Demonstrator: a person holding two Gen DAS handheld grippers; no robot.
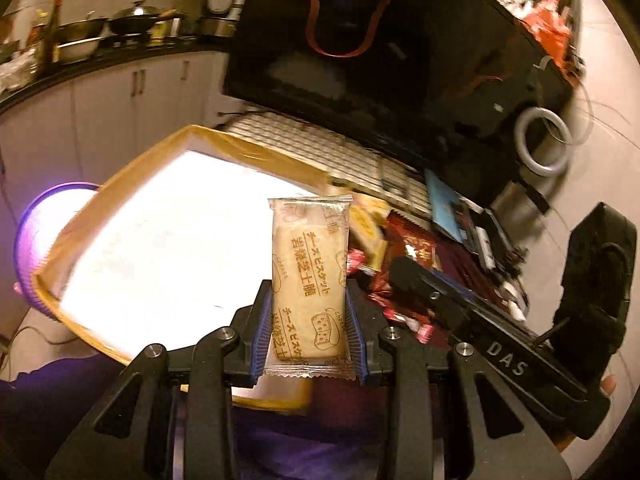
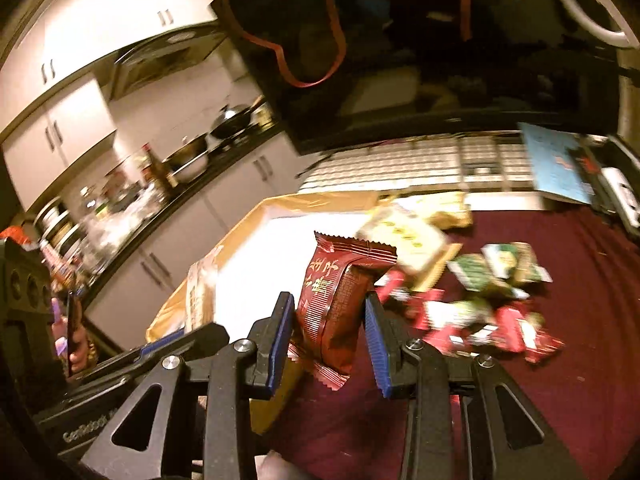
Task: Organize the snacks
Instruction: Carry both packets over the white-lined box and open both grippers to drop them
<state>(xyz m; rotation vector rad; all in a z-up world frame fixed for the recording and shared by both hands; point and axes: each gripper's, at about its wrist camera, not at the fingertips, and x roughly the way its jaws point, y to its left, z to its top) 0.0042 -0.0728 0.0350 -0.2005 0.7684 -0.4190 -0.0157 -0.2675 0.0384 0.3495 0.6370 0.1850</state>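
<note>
The cheese biscuit packet (image 1: 308, 280) stands upright between the blue pads of my left gripper (image 1: 308, 316), clamped by its long sides, long axis pointing away from me. Just beyond its far end and off to its left lies the yellow-rimmed box (image 1: 120, 208), its white floor overexposed, so I cannot tell what is in it. I judge this packet needs only to go forward and left over the near rim.

My right gripper (image 2: 330, 320) is closed on a dark red snack packet (image 2: 340, 300), pinched across its width, its crimped top tilted up and away. From this claw the same yellow-rimmed box (image 2: 240, 240) lies to the left and ahead, while the loose pile of snacks (image 2: 472, 300) on the maroon cloth (image 2: 560, 380) sits to the right.

Both claws are loaded, and the left one looks nearer the box. The other gripper's body shows at the edge of each view, so they are close together; crossing paths is the risk, I think.
</note>
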